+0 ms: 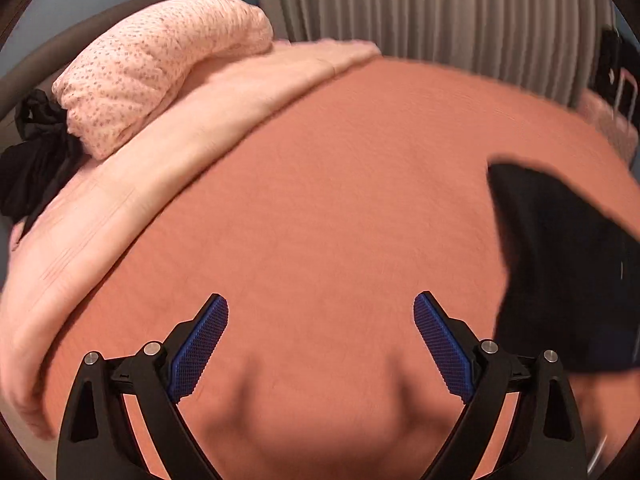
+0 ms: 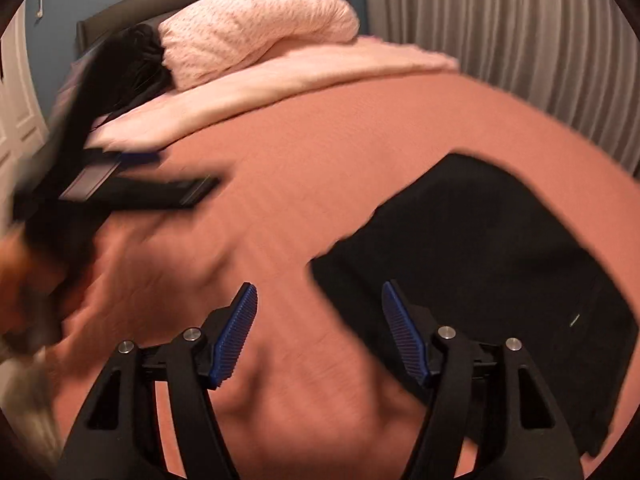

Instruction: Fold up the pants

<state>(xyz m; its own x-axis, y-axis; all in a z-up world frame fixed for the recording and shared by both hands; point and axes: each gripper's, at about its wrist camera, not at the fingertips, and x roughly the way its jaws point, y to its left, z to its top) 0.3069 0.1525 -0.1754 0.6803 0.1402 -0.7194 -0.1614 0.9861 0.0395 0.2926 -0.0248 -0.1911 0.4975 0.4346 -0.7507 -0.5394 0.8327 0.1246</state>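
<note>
The black pants lie folded flat on the orange bedspread, to the right in the right wrist view. They also show at the right edge of the left wrist view. My left gripper is open and empty above bare bedspread, left of the pants. My right gripper is open and empty, its right finger over the pants' left edge. The left gripper also shows blurred at the left of the right wrist view.
A pink floral pillow and a pink folded blanket lie at the head of the bed. A black garment sits beside the pillow. Grey curtains hang behind the bed.
</note>
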